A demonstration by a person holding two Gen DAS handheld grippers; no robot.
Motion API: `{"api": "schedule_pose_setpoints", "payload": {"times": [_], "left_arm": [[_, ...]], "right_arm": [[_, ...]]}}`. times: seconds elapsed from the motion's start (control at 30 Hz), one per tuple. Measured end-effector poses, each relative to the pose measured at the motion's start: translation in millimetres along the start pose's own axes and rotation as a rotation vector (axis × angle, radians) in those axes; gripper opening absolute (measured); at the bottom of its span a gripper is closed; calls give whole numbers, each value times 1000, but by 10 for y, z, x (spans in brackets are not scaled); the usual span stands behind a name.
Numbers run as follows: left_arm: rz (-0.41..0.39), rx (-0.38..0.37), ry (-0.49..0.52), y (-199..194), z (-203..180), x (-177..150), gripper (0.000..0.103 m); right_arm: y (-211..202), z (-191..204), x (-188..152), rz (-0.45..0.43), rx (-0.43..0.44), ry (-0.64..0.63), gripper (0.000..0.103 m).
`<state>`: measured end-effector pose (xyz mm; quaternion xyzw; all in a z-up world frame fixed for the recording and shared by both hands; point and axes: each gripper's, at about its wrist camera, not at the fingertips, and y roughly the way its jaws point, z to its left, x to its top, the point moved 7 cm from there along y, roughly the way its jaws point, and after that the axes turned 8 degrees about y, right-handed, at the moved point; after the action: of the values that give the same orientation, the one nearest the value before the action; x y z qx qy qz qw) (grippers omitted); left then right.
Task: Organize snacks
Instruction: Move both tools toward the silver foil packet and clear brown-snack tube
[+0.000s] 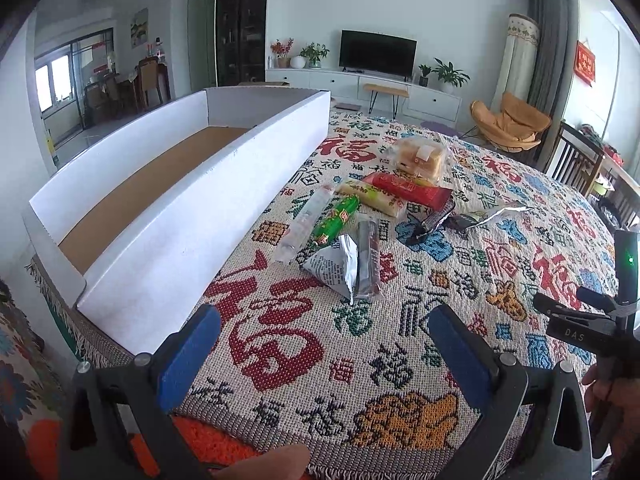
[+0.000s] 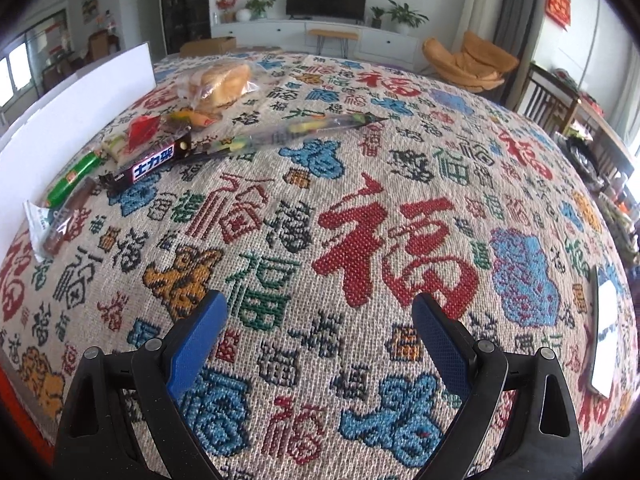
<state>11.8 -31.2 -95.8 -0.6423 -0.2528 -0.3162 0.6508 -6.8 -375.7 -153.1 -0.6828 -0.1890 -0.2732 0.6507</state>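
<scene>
A long white cardboard box (image 1: 172,236) with a brown floor lies at the left of the patterned tablecloth (image 1: 360,344); its wall shows in the right wrist view (image 2: 80,108). To its right lies a heap of snacks: bagged bread (image 1: 420,156) (image 2: 218,80), a red packet (image 1: 412,190), a green stick (image 1: 334,220) (image 2: 72,178), a silver triangular pack (image 1: 336,268), a brown bar (image 1: 368,260), a chocolate bar (image 2: 150,166) and a long clear packet (image 2: 296,130). My left gripper (image 1: 324,320) is open, short of the heap. My right gripper (image 2: 320,308) is open above bare cloth.
A phone (image 2: 604,344) lies at the table's right edge. The right hand-held gripper's body (image 1: 592,320) shows at the right of the left wrist view. Behind the table are a TV stand (image 1: 360,84), an orange chair (image 1: 512,124) and wooden chairs (image 1: 576,156).
</scene>
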Motion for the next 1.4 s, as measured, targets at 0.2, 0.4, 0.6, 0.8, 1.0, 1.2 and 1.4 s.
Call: {"api": "schedule_pose_setpoints", "payload": {"times": [0.2,0.4,0.6,0.8,1.0,1.2,1.4], "left_arm": [[67,-38,37,8,-470,-68,103],[150,-24,183,241,-1256,-132,103],[223,-25,191,374,-1567,-369,103],[305,-55,115,370,-1630,-591,103],[308,-65,98,312,-1651,-611,103],[310,-65,97,354,-1529,-575,103],[317,-67,95,369,-1482,-535,103]], "right_arm": [[188,31,7,-4,4,-61,96],[242,-7,65,3,40,-52,96],[311,-36,147,-7,34,-84,96],[389,-118,144,34,121,-3,98],[388,-102,142,32,111,-7,98],[391,-107,141,32,112,-7,98],[396,-109,142,32,112,-7,98]]}}
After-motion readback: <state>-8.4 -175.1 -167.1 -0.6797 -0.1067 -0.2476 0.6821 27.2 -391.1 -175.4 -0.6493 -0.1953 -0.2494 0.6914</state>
